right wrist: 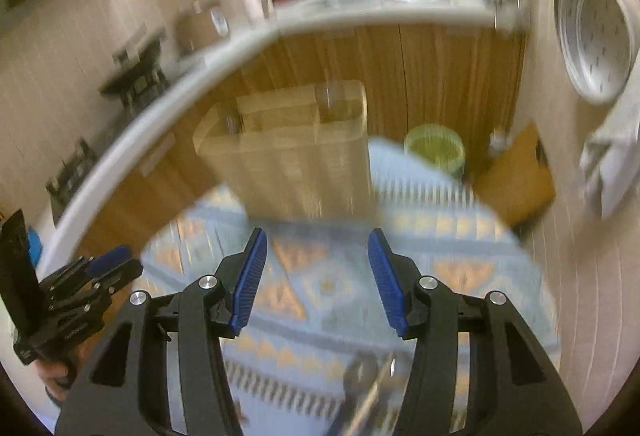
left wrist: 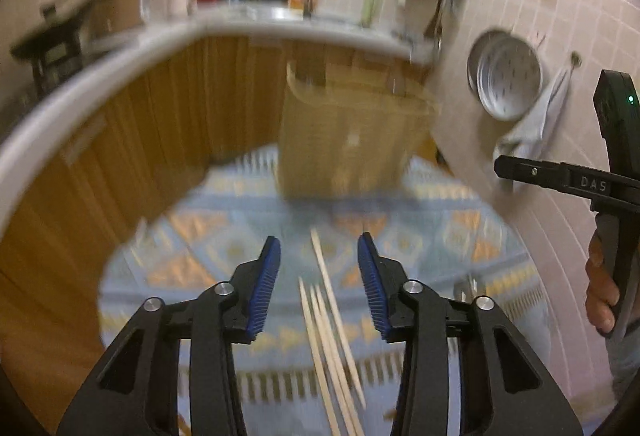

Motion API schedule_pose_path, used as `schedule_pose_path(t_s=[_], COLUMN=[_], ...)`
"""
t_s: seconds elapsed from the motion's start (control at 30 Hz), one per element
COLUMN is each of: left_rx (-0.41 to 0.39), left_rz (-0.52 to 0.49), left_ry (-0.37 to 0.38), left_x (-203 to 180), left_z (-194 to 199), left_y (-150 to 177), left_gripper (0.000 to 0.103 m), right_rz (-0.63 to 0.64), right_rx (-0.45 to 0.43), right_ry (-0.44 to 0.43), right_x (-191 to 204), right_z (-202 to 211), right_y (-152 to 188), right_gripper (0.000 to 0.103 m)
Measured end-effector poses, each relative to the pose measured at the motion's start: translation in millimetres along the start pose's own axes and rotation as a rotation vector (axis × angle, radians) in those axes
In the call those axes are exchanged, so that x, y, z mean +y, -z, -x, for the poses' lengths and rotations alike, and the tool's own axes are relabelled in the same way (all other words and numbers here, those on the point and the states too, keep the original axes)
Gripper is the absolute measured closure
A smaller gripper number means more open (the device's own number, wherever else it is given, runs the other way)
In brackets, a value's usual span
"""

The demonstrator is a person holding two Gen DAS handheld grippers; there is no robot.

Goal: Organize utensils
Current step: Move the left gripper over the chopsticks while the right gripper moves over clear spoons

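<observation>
Several wooden chopsticks (left wrist: 328, 320) lie on a blue and orange patterned cloth (left wrist: 420, 248), between and below the fingers of my left gripper (left wrist: 319, 252), which is open and empty above them. A wooden compartmented utensil holder (left wrist: 352, 140) stands on the cloth beyond; it also shows in the right wrist view (right wrist: 296, 156). My right gripper (right wrist: 317, 248) is open and empty above the cloth (right wrist: 460, 236). Metal utensils (right wrist: 368, 388), blurred, lie low between its fingers. Each gripper shows at the edge of the other's view: the left gripper (right wrist: 108, 260), the right gripper (left wrist: 532, 172).
A wood-panelled counter front (left wrist: 140, 140) with a white top curves behind the cloth. A tiled wall (left wrist: 560, 16) on the right carries a hanging metal pan (left wrist: 504, 76) and a towel (left wrist: 536, 124). A green cup (right wrist: 436, 148) and a brown board (right wrist: 516, 176) sit at the far right.
</observation>
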State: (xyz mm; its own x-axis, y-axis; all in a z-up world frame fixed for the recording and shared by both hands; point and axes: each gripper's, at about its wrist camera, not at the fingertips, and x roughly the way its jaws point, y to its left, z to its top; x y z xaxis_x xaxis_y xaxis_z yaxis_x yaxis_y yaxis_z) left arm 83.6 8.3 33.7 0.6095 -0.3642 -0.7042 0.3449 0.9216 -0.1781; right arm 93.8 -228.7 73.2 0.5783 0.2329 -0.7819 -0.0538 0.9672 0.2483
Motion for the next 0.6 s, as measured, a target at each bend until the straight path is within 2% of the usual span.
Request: schedule_pose_path(t_s=[0.07, 0.3, 0.47, 0.6], left_rx=[0.068, 0.221, 0.295, 0.312], left_rz=[0.013, -0.008, -0.016, -0.010], left_ry=[0.013, 0.036, 0.046, 0.041], left_x=[5.6, 8.1, 7.4, 8.8], left_z=[-12.5, -40.0, -56.2, -61.9], left_y=[14.0, 45.8, 60.2, 67.0], left_gripper=[0.069, 0.071, 0.079, 0.083], right_rz=[-0.023, -0.057, -0.067, -0.075], right_rx=[0.095, 0.284, 0.438, 0.506], right_ry=[-0.011, 0.012, -0.004, -0.009], right_x=[-4.5, -19.9, -24.9, -23.6], right_z=[-16.7, -50.6, -65.7, -71.1], right_y=[13.8, 51.1, 83.4, 99.9], right_gripper=[0.054, 0.054, 0.068, 0.075])
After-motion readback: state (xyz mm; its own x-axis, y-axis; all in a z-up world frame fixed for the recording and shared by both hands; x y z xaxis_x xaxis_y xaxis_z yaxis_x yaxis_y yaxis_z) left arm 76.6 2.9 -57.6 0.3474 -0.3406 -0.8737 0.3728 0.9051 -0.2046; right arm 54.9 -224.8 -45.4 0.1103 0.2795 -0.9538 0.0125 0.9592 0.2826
